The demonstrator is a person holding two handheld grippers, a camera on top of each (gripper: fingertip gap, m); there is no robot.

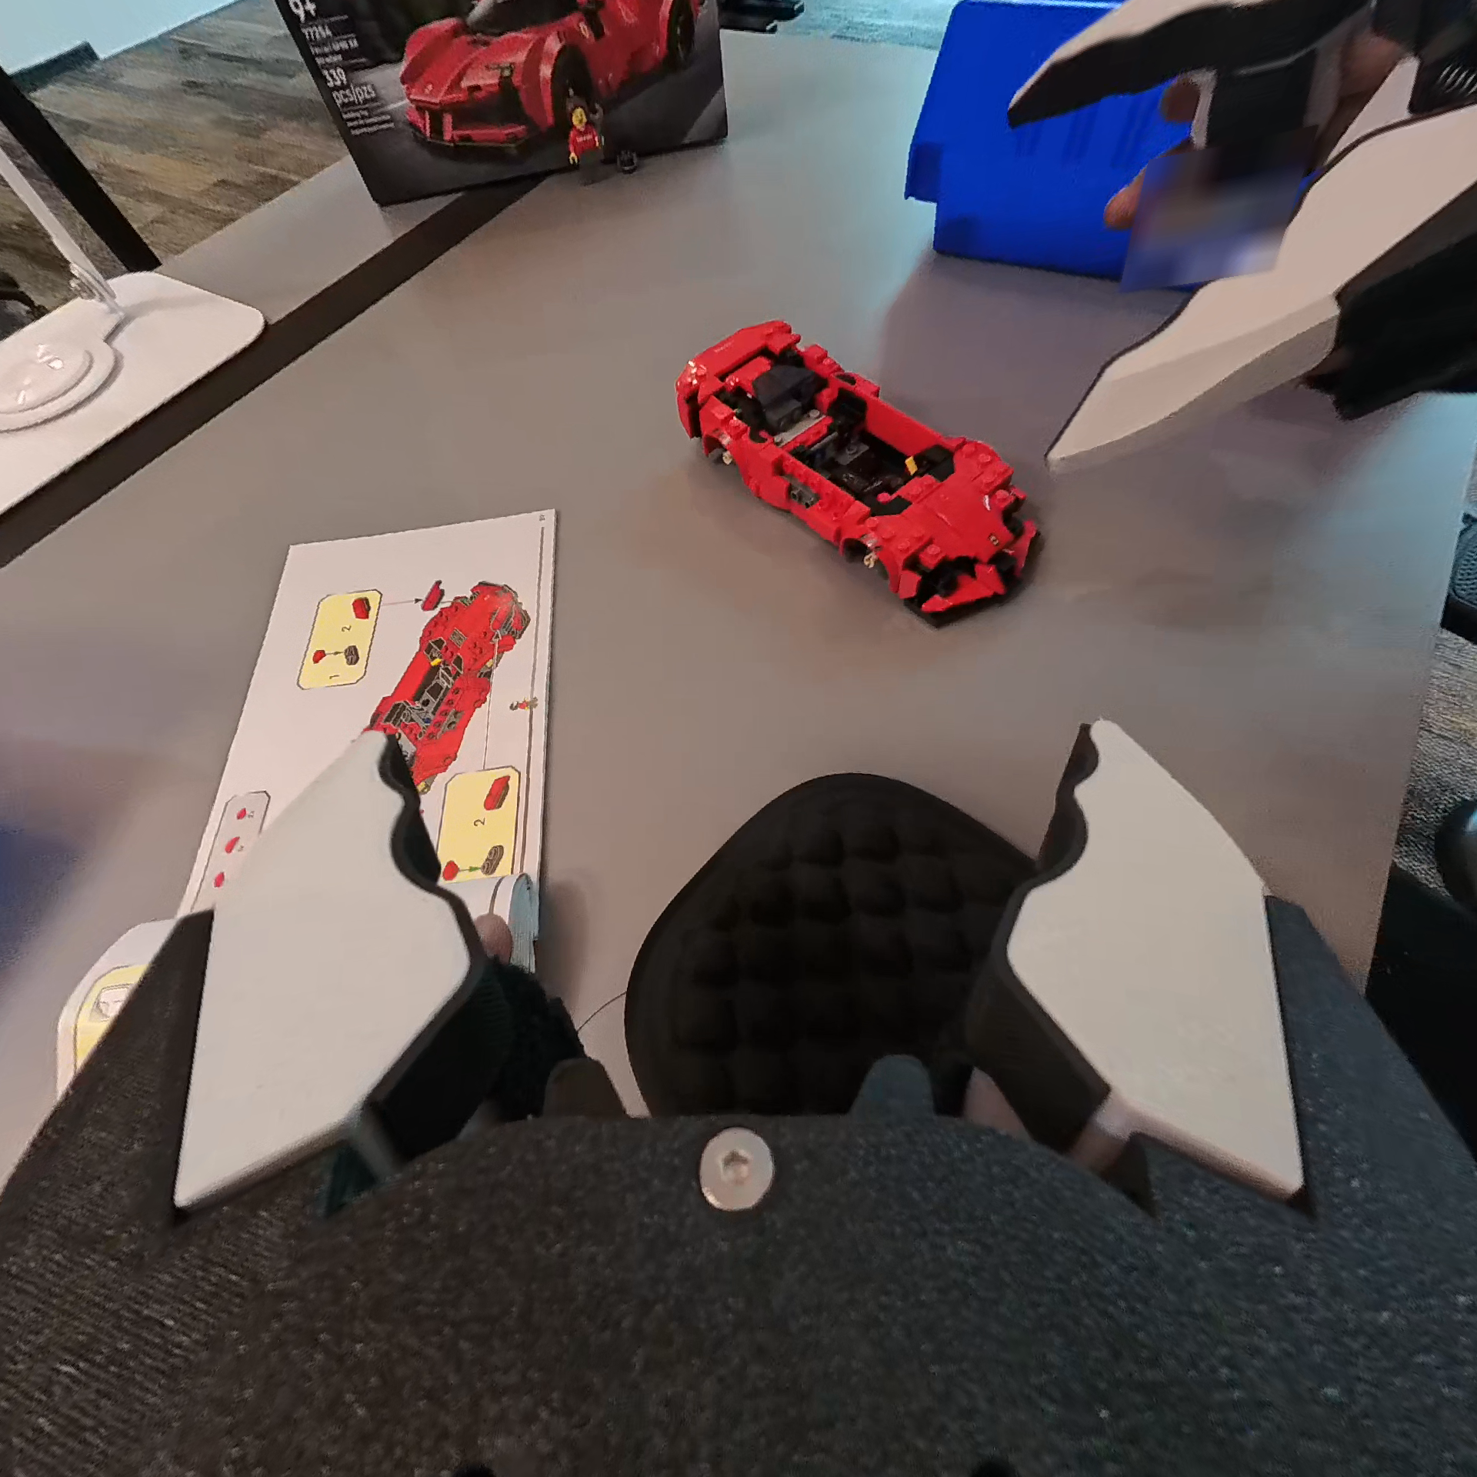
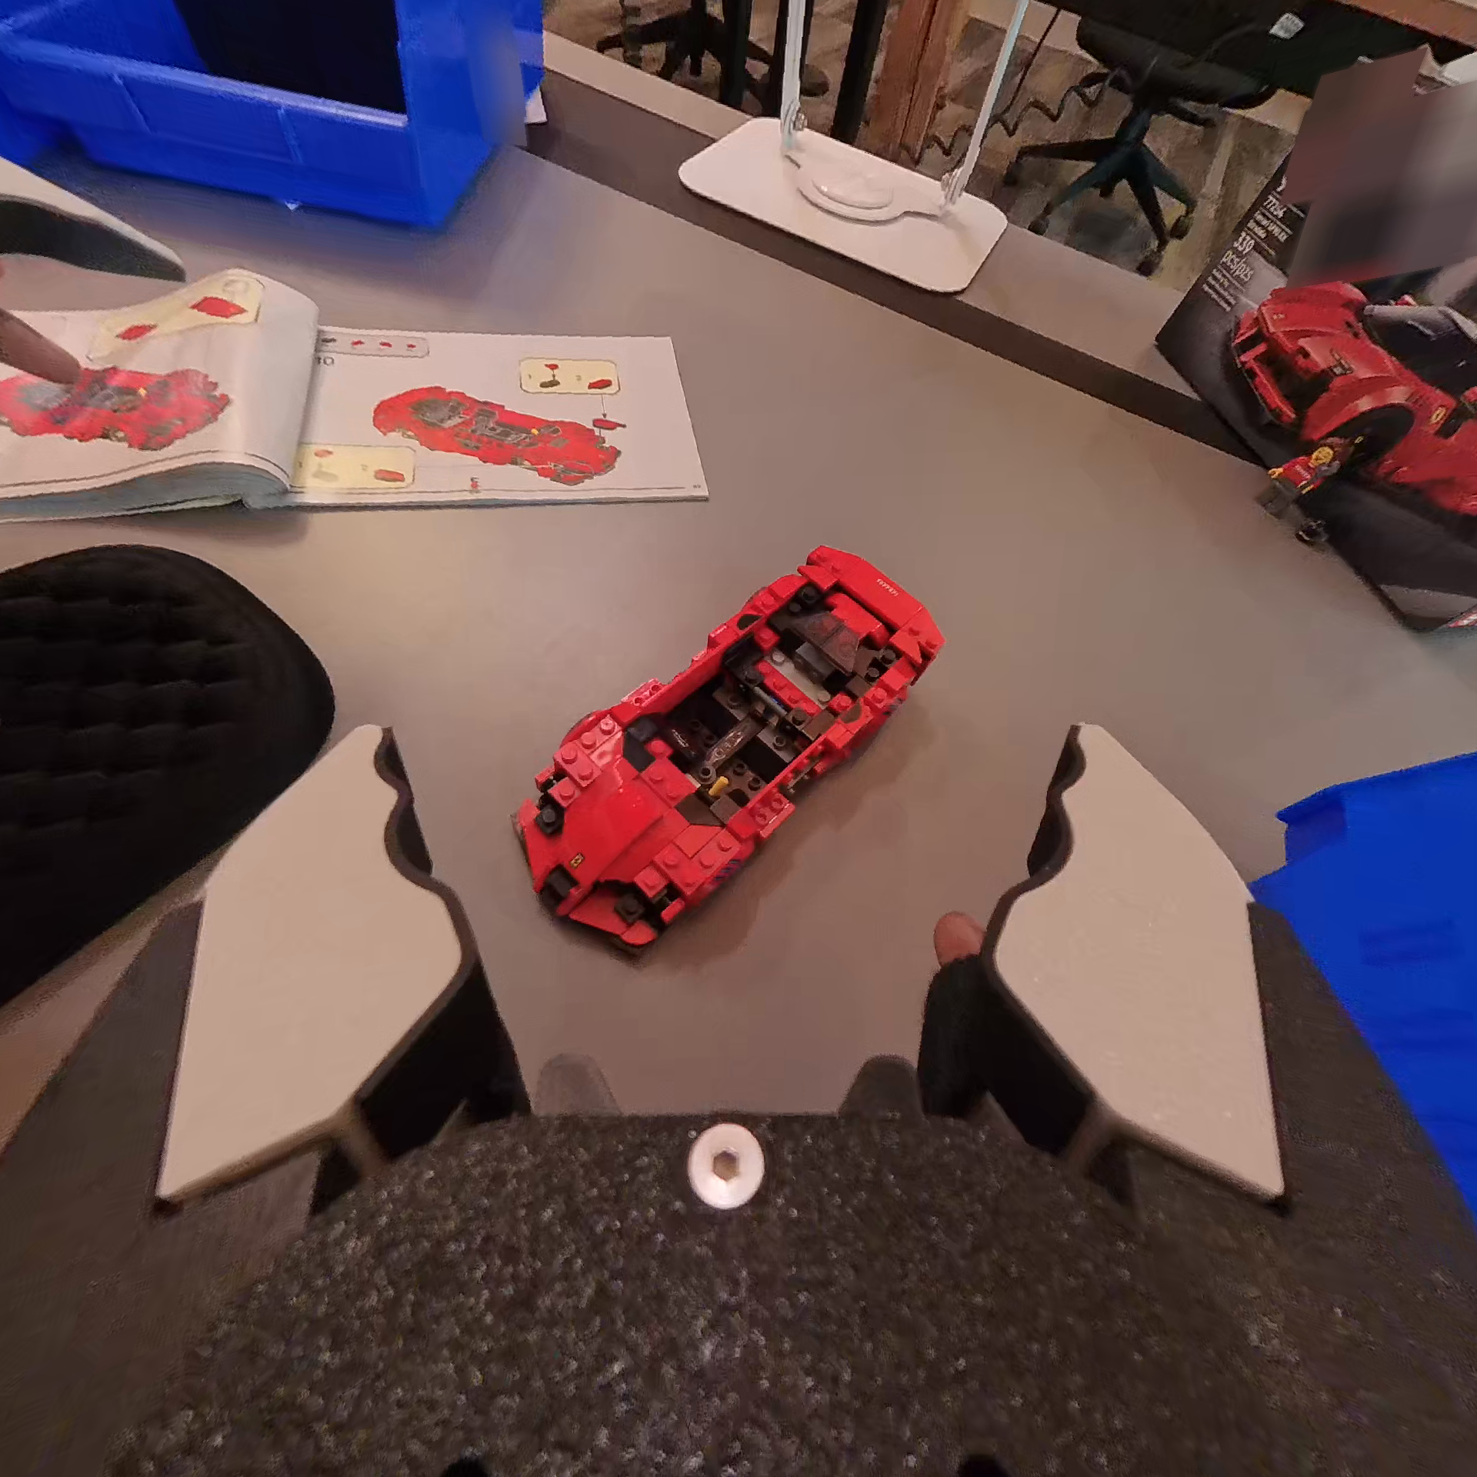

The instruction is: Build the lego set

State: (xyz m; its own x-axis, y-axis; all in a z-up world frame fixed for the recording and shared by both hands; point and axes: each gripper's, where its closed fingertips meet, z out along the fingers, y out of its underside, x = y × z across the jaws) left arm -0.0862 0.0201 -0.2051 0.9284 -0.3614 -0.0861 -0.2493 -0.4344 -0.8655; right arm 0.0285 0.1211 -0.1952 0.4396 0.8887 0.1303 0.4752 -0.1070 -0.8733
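on the grey table [image 2: 999, 511], near its middle, the red lego car [image 2: 723, 747] rests flat on its underside, roof off, so that the black and grey interior shows; no wheels can be made out. it lies at a slant, touched by neither gripper.

right gripper [image 2: 729, 727]: released, jaws spread wide above the table, the car seen between them but lower and clear of both. a fingertip [image 2: 957, 937] of the holder's hand shows beside the inner edge of the right-hand jaw. in the left wrist view the same gripper [image 1: 1031, 288] hangs in the upper right, above and beyond the car, jaws parted, nothing between them.

left gripper [image 1: 735, 731]: released, jaws wide apart, empty. one jaw overlaps the view of the manual [image 1: 416, 679], which lies open on the table to the left of the car and well apart from it; its pages carry drawings of the red car and yellow inset panels. in the right wrist view a finger [image 2: 40, 356] presses on the manual's left page.

black pad [image 1: 823, 943]: a quilted, rounded cushion lying on the table between manual and car, nearer the holder.

box [image 1: 527, 88]: the set's dark carton, standing upright at the far edge, printed with the finished red car.

blue bin [image 2: 264, 120]: on the table beyond the manual; a second blue bin [image 2: 1391, 903] lies at the right edge of the right wrist view.

white stand [image 2: 847, 200]: a flat base with thin uprights, on the adjoining tabletop behind.
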